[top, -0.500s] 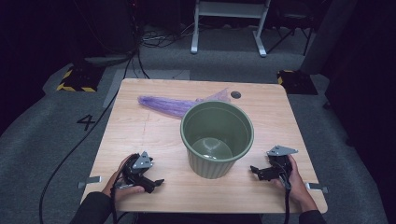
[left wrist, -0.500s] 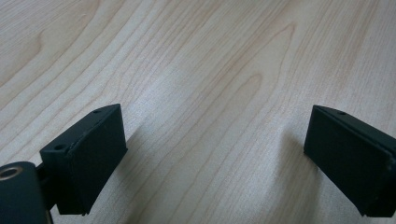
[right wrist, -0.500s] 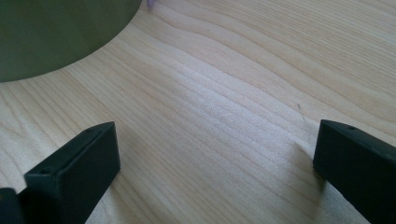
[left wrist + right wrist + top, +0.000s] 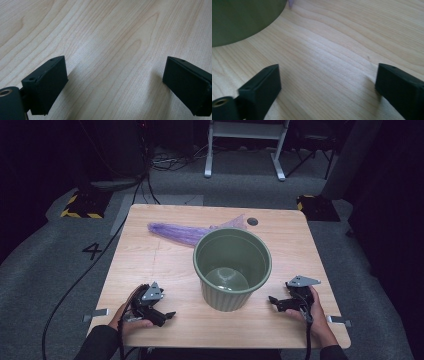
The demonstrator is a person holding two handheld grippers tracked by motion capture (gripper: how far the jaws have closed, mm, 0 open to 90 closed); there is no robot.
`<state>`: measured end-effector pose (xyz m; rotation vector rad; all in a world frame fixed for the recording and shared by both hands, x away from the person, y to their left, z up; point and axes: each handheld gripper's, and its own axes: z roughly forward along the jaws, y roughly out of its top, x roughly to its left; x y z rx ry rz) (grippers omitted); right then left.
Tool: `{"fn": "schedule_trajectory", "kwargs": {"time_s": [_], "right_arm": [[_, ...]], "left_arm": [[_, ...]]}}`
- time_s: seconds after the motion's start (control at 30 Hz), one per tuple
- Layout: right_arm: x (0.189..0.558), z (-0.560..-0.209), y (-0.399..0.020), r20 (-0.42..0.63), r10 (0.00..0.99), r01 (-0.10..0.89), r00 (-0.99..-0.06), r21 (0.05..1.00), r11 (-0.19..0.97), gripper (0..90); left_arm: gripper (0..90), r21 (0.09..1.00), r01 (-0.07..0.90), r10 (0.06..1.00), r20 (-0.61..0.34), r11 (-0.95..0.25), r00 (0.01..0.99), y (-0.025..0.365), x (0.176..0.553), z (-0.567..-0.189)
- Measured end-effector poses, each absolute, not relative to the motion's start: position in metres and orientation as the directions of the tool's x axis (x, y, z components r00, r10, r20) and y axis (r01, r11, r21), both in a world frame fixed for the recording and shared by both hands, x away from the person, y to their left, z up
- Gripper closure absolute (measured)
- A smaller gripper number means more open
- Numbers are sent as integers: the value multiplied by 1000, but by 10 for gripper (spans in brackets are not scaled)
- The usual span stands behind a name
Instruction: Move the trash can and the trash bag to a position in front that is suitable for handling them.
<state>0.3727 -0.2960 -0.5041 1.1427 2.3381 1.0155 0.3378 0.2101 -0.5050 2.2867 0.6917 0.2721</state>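
Plainly, the green pot stands mid-table, between the two grippers and apart from both. Left gripper and right gripper rest near the table's front edge, jaws spread wide over bare wood. A purple bag lies behind the pot. On the floor, a "4" is marked.

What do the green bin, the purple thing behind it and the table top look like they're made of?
Green bin: probably moulded plastic, matt, with a ribbed wall and a smooth bottom that shines a little.
Purple thing: seems to be thin plastic film, perhaps a bag; it is see-through and crumpled.
Table top: light wood or wood-look laminate with a smooth finish; the gripper views show grain lines.
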Motion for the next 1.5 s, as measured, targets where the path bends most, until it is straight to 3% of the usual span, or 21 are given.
{"fn": "schedule_trajectory", "kwargs": {"time_s": [0.07, 0.53, 0.97, 1.13, 1.5], "right_arm": [[372, -503, -297, 5, 787, 535, -617, 735, 415, 169], [371, -482, -289, -12, 726, 437, -688, 792, 427, 172], [366, -472, -241, -70, 549, 306, -833, 768, 562, 203], [363, -467, -225, -89, 489, 249, -868, 773, 583, 174], [363, -468, -203, -110, 456, 216, -883, 768, 603, 167]], "left_arm": [[54, 696, 400, 552, -7, -596, 834, 210, 338, -505], [54, 697, 399, 552, -6, -596, 834, 210, 338, -505], [59, 699, 403, 554, -11, -591, 832, 210, 339, -505], [59, 699, 403, 554, -11, -591, 832, 210, 339, -505], [59, 698, 403, 554, -12, -591, 833, 210, 339, -505]]}}
